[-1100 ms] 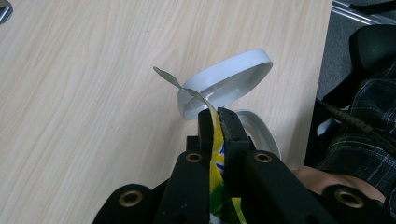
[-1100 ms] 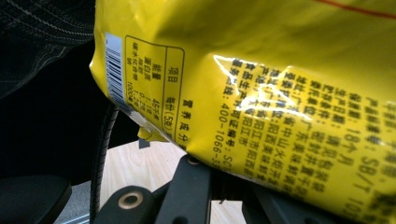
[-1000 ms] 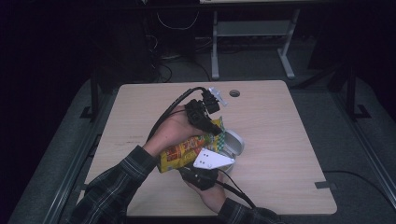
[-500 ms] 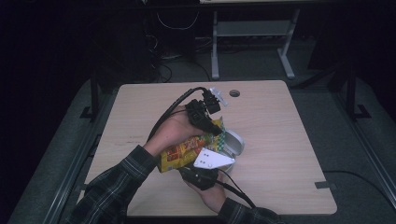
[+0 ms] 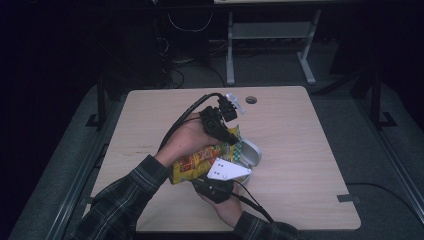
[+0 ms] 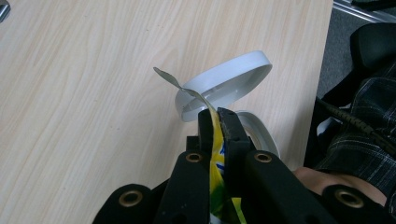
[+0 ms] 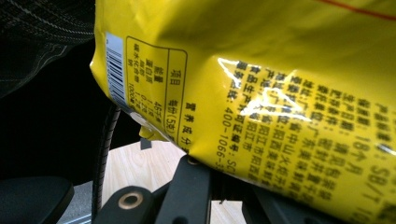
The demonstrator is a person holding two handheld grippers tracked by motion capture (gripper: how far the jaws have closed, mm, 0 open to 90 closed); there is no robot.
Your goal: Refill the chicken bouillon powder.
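- Nothing's budged in the last second: left tool (image 6: 218, 122) stays clamped on the yellow snack bag (image 5: 200, 160)'s top edge.
- Right tool (image 5: 216, 186) grips the bag's underside, so it's probably about to get torn open over the white container (image 6: 224, 84) on the counter (image 5: 300, 150).

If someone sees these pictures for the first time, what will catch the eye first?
The bright yellow snack bag, held up above the middle of the wooden table between both tools. The left tool is shut on the bag's edge; the right tool grips it from below. Just beyond the bag lies a white round container with its lid hinged open.
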